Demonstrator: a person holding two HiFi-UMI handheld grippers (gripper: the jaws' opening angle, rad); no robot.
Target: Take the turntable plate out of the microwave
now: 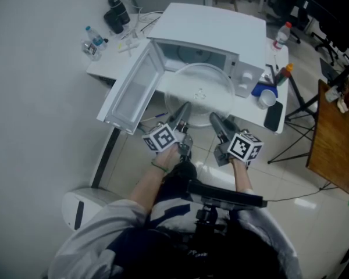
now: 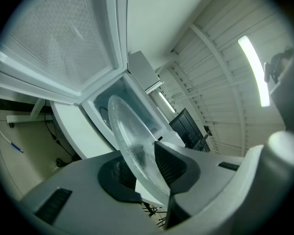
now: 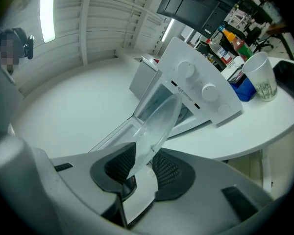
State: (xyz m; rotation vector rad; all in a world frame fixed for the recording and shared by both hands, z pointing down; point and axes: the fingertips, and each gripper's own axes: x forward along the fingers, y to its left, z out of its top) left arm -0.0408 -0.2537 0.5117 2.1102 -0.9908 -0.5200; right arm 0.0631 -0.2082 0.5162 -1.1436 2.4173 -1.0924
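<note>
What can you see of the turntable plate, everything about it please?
The turntable plate is a round disc of clear glass with a raised rim and a faint moulded hub at its centre. It is held roughly level in front of the open microwave, beside the swung-open door, its far edge at the cavity mouth. The left gripper and right gripper each clamp its near edge between dark ribbed pads. Nothing else visibly touches it.
</note>
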